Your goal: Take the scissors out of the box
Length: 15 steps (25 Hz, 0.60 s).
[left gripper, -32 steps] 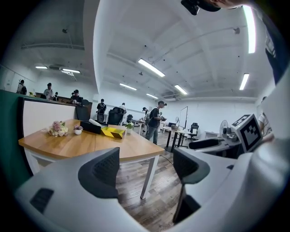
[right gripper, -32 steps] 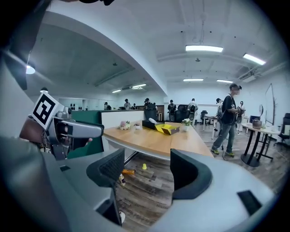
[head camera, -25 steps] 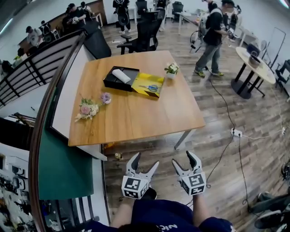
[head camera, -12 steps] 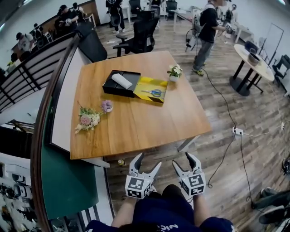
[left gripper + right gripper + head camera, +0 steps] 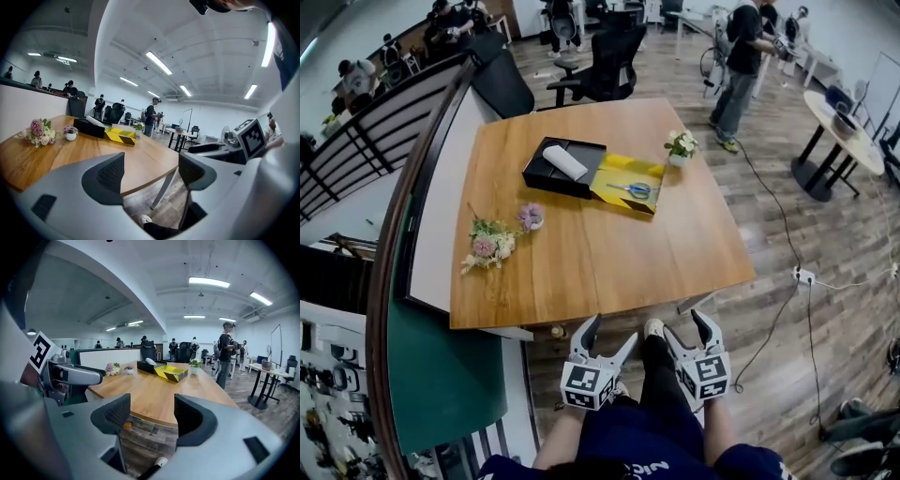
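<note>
Resting in the box [image 5: 614, 180], scissors [image 5: 634, 190] lie beyond left tool [image 5: 611, 331] and right tool [image 5: 683, 324]

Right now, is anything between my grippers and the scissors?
Nothing visible does. Only bare tabletop separates the left gripper and the right gripper, whose empty jaws have just closed slightly, from the scissors in the yellow box.

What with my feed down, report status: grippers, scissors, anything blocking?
Left gripper open, empty; right gripper open, empty, jaws just eased inward; both short of table. Scissors in yellow box, far side. Nothing blocking.
</note>
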Motion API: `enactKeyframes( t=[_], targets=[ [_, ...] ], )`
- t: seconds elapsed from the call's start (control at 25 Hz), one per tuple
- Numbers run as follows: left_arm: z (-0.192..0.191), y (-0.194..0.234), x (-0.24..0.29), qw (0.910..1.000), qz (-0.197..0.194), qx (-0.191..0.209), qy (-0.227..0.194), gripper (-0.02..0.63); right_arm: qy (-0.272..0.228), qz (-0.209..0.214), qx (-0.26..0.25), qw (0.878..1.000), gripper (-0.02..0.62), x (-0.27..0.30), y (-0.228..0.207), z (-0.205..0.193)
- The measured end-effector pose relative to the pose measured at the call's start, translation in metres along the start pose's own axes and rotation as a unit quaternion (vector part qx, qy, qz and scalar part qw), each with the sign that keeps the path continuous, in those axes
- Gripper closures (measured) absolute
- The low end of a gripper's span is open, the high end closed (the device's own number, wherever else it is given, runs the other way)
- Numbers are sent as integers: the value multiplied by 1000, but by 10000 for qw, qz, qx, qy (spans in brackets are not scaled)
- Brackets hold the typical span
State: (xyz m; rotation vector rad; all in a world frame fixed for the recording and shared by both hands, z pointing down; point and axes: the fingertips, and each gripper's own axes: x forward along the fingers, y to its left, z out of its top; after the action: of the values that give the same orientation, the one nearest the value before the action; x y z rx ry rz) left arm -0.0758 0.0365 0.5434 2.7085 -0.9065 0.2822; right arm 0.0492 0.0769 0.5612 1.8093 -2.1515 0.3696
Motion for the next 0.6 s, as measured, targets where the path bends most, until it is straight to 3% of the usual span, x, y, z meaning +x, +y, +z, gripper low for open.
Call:
enactKeyframes(
  t=[0.28,0.48,0.6],
  targets=[
    [7,34,49,9988,417,-236,33,245,74,398,-185,9990,318,63,-37,19],
    [23,45,104,9985,487,104,247,247,136,604,-186,9979,321,119,-83,40],
    [35,62,132,9966,792,-119,206,247,215,824,-265,9960,321,154,-107,53]
  ],
)
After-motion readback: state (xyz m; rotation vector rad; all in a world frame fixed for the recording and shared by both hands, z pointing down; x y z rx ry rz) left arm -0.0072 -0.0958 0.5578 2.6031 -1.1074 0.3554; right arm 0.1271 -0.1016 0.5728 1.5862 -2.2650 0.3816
